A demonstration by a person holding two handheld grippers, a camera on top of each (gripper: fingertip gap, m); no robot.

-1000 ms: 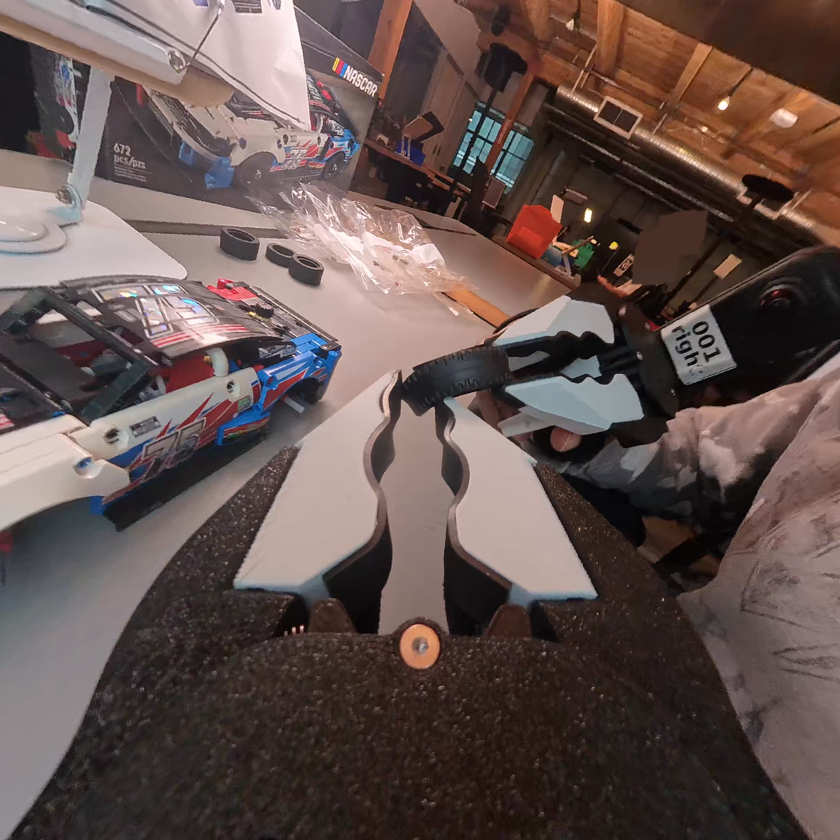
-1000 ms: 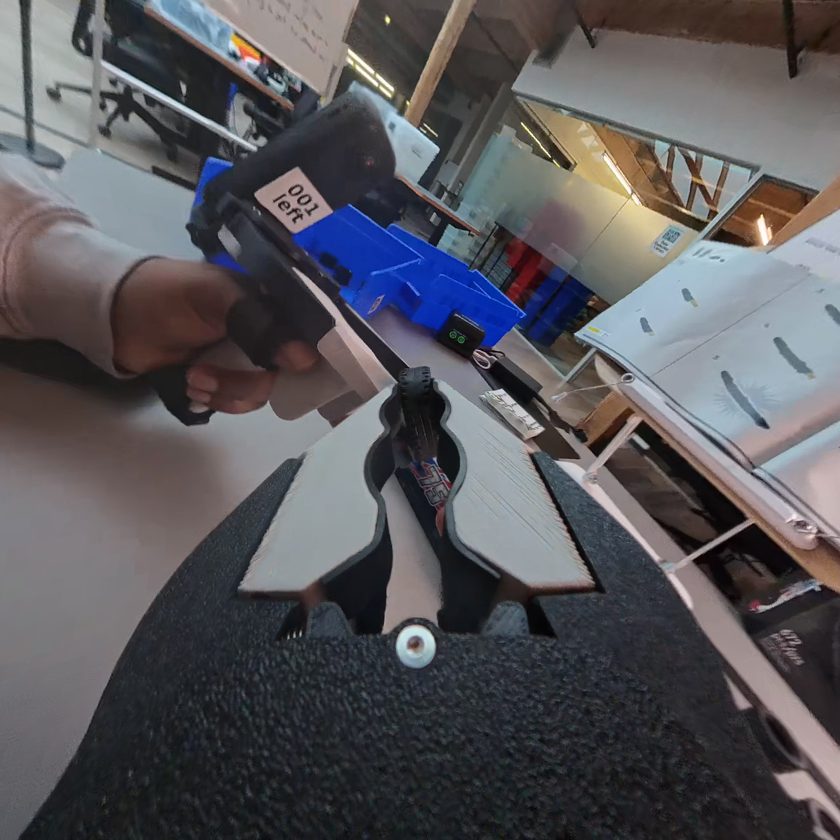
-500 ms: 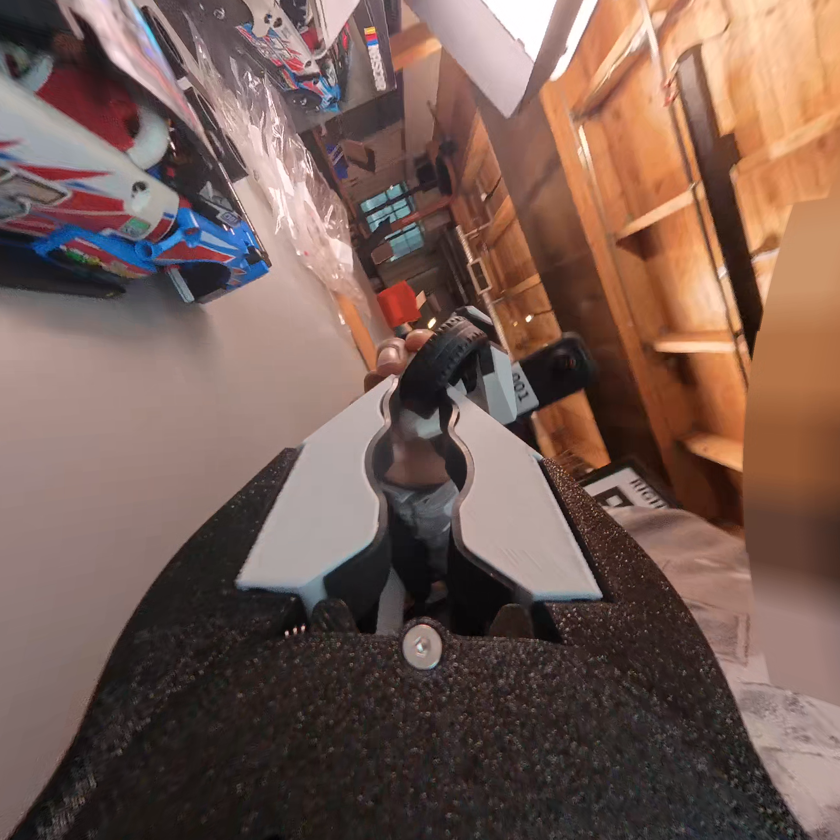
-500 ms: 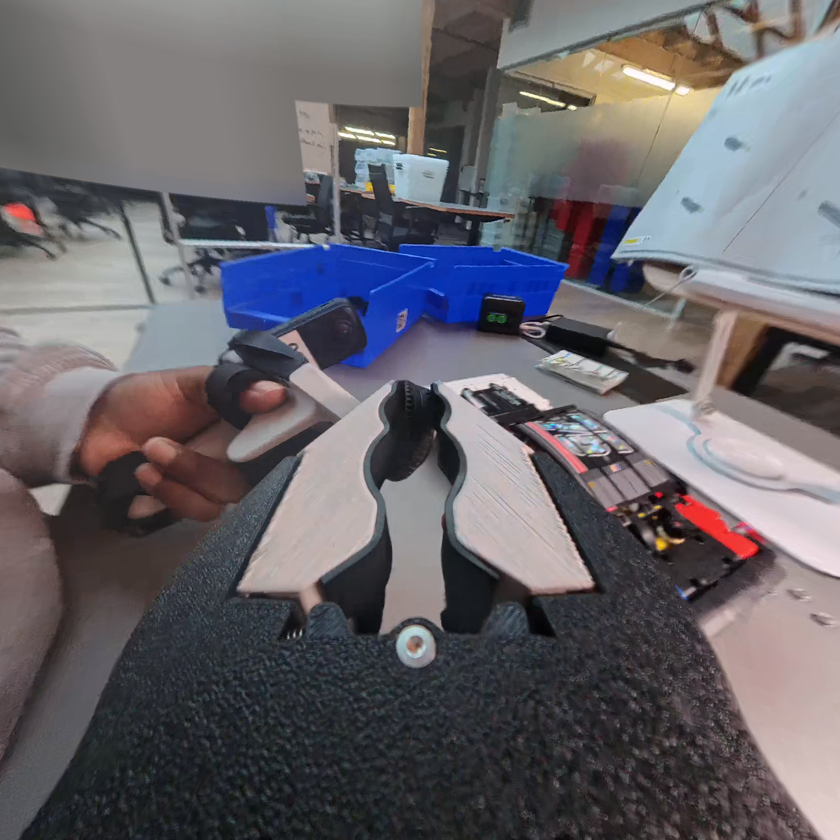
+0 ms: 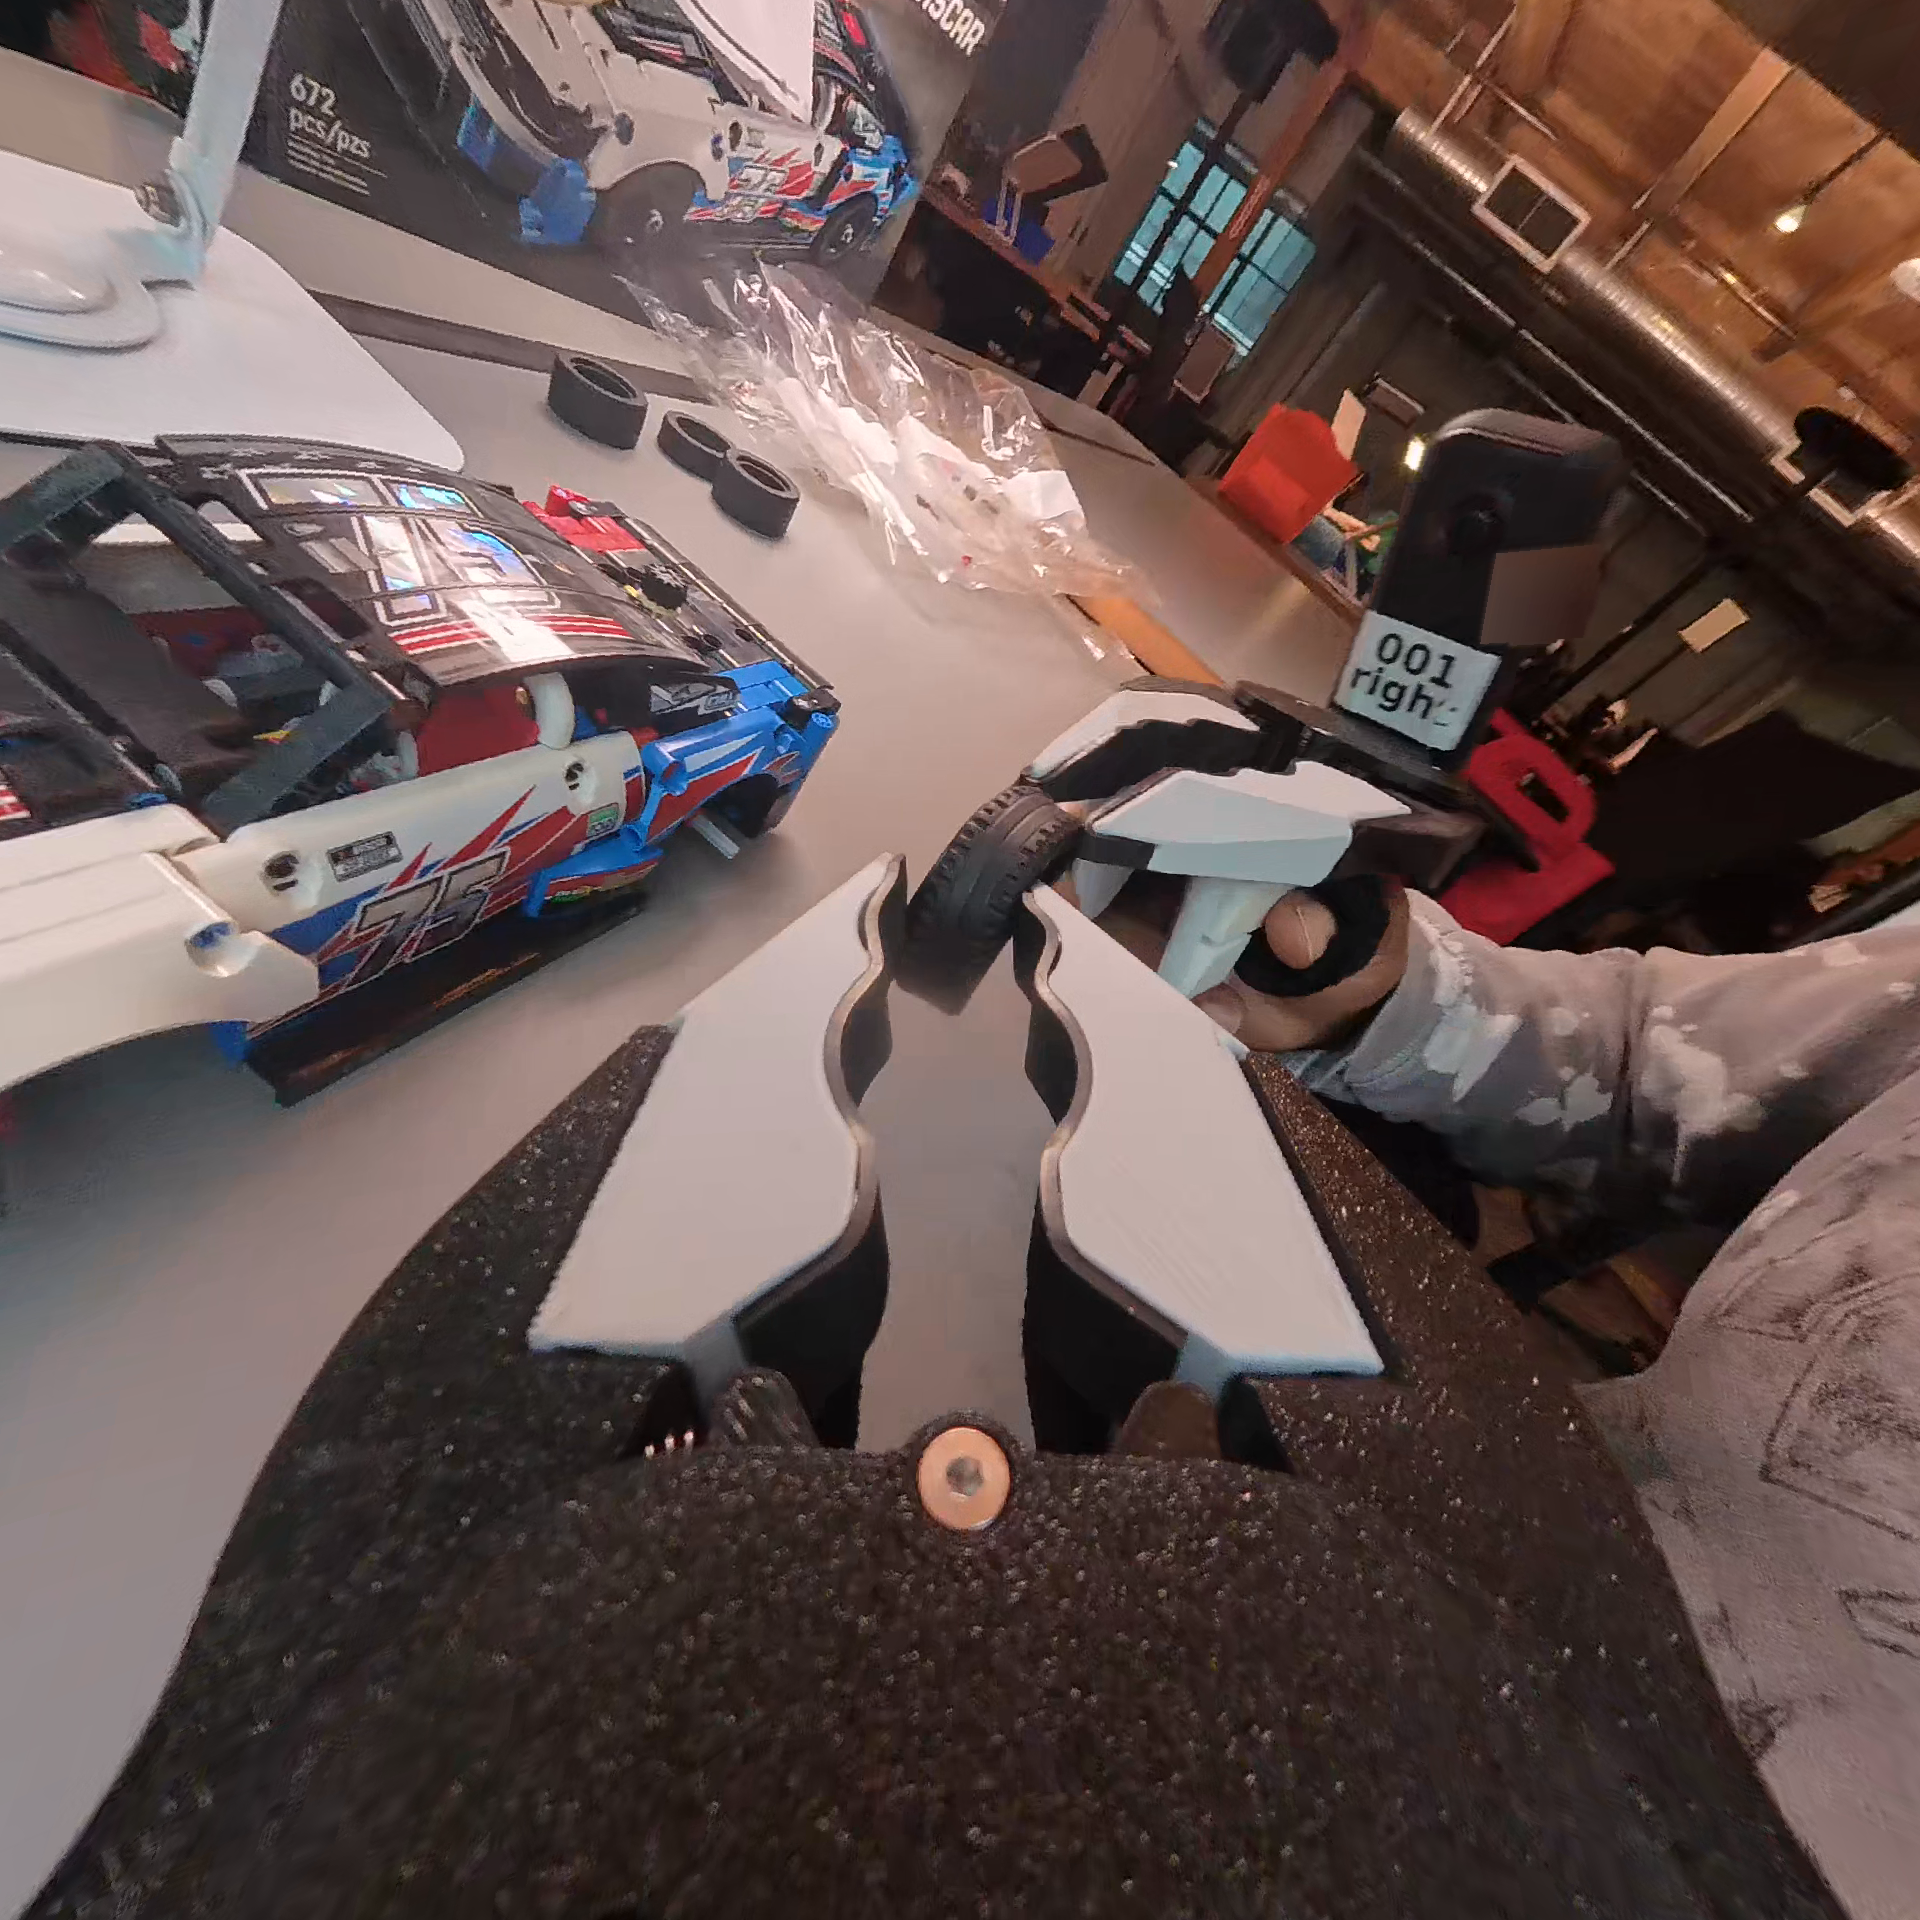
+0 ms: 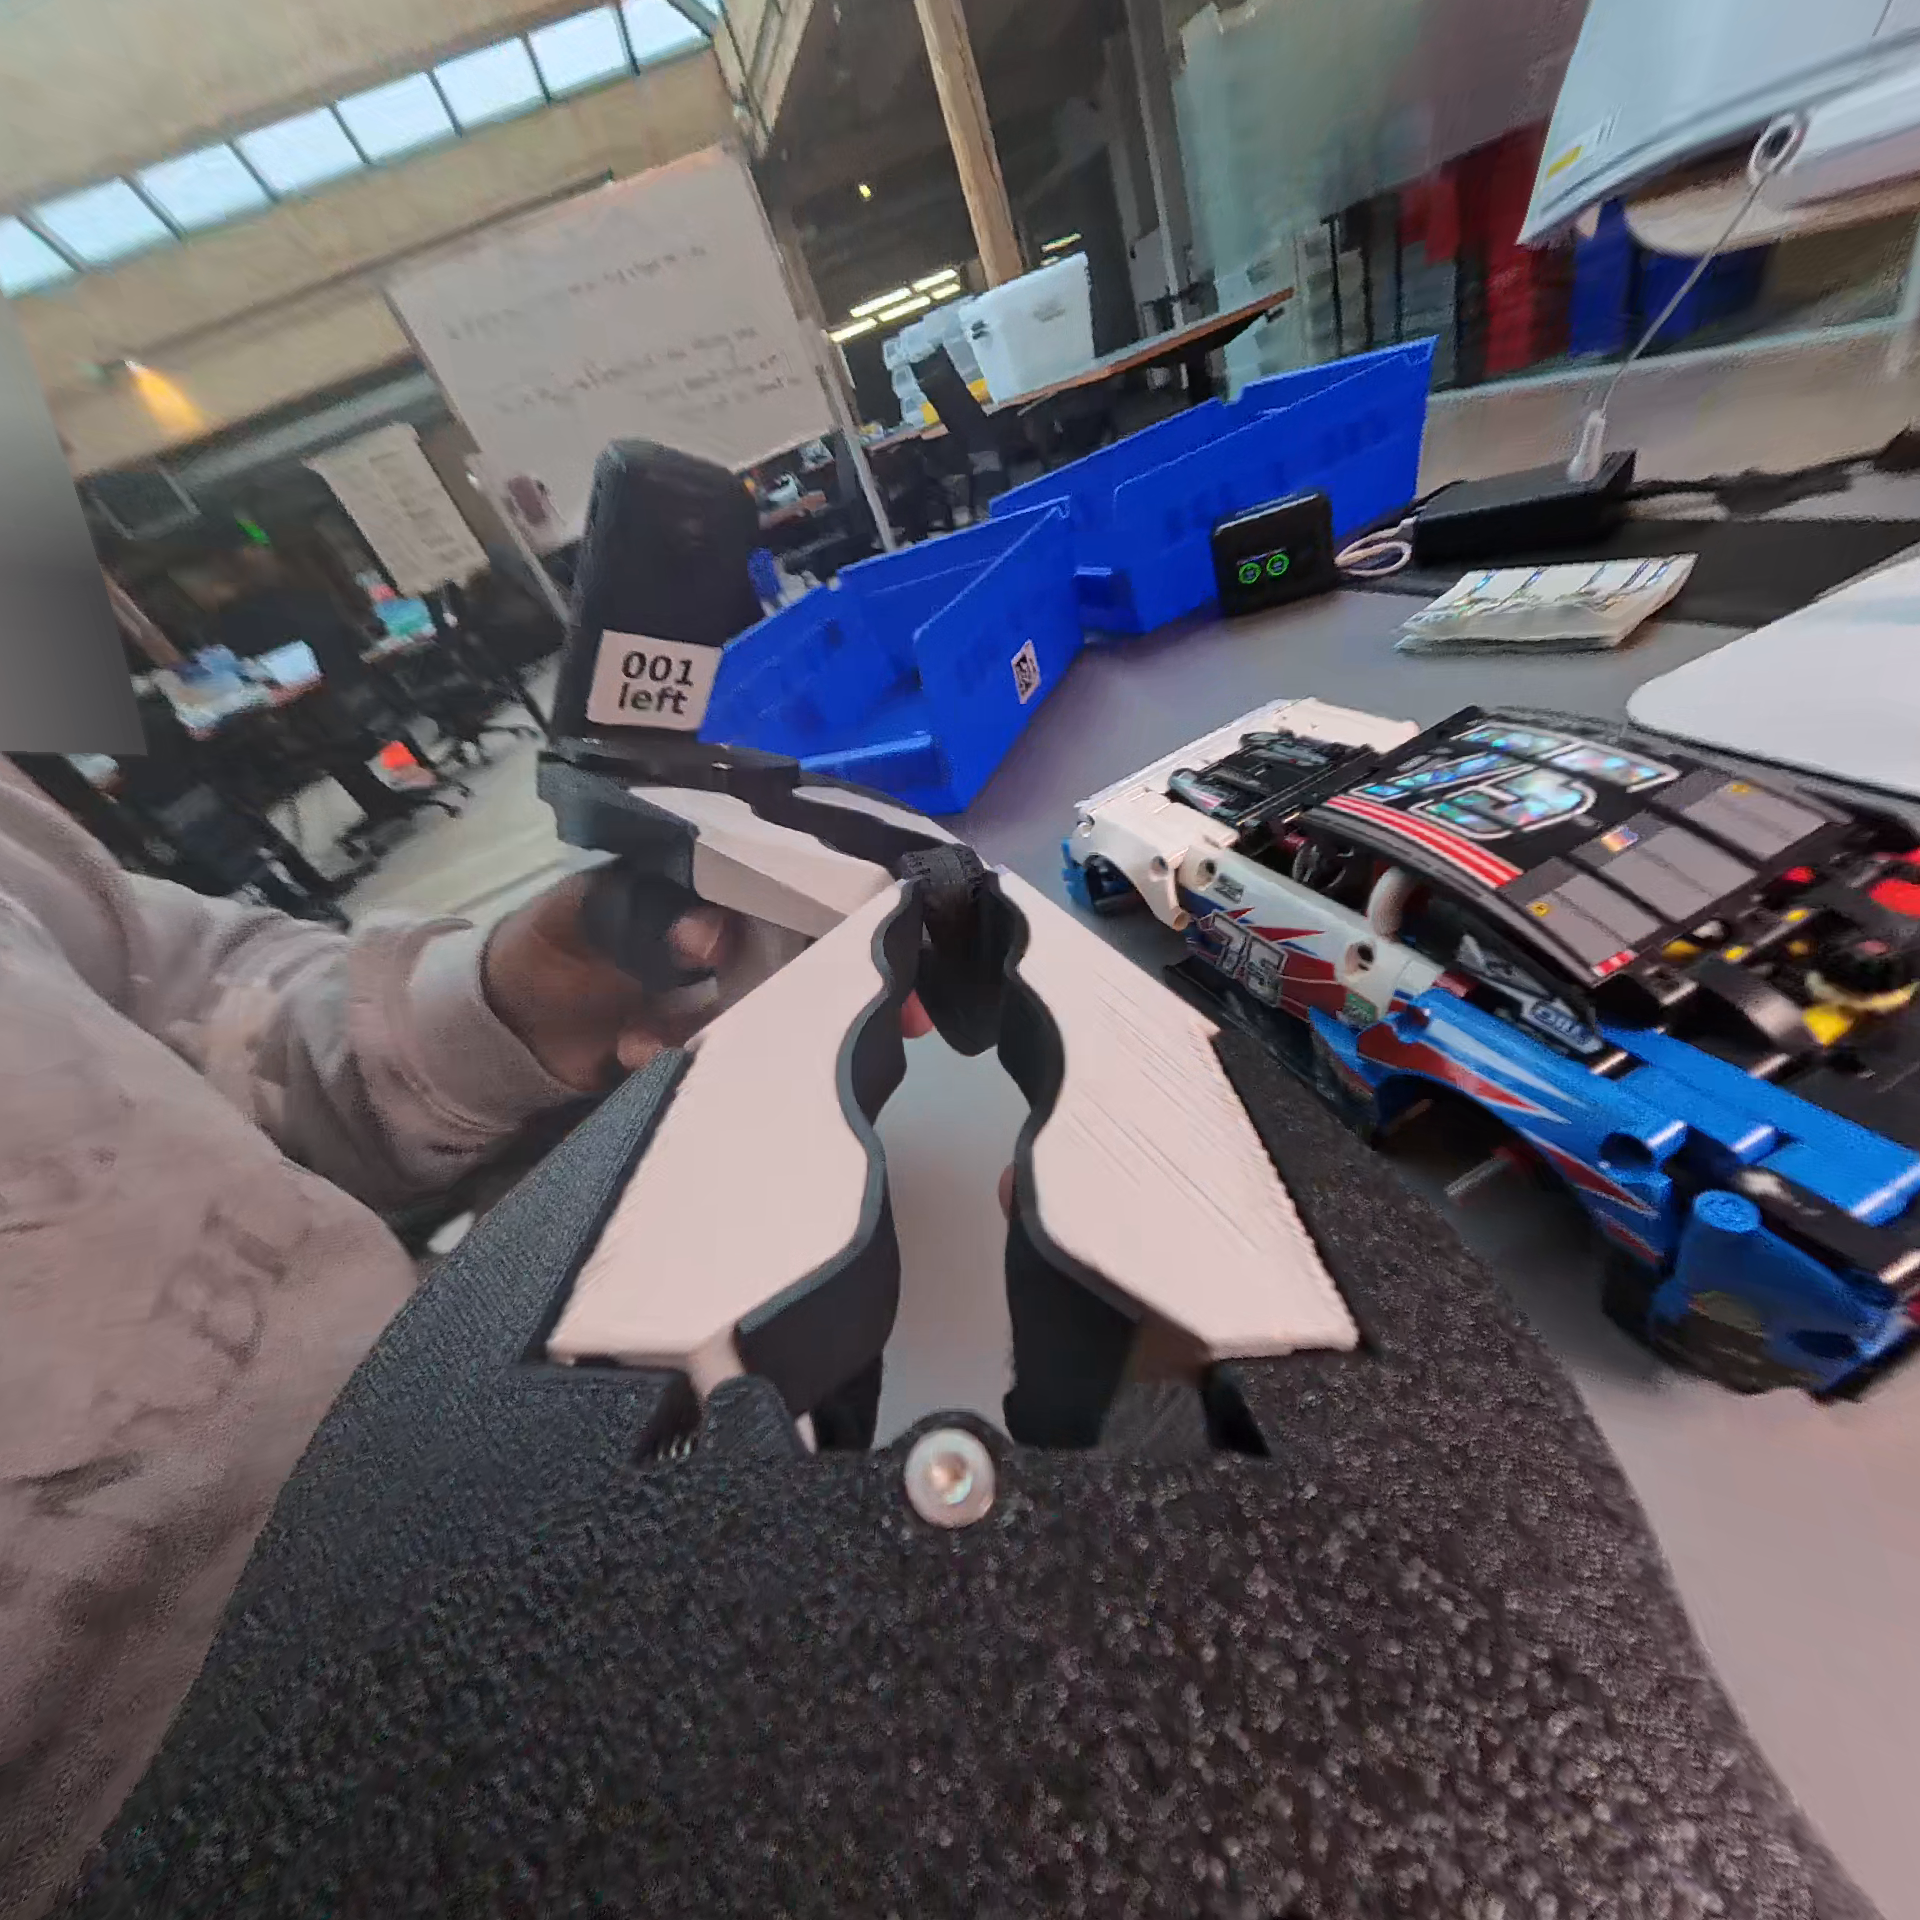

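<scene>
Toy tyre (image 5: 982,894): clamped edge-on in right gripper (image 6: 951,904) fingers, axle crosswise. Left gripper (image 5: 956,914): fingers spread, straddling tyre at twelve o'clock. Brick-built race car (image 5: 416,727): ten o'clock, on worktop (image 5: 935,644).

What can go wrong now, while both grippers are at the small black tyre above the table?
1. The black tyre sits only at the tips of the right gripper; it may slip out and roll on the grey table.
2. The left gripper is open around the tyre; closing off-centre might push it out of the other grip.
3. The toy car stands close, so a dropped tyre or a swinging gripper may hit it.
</scene>
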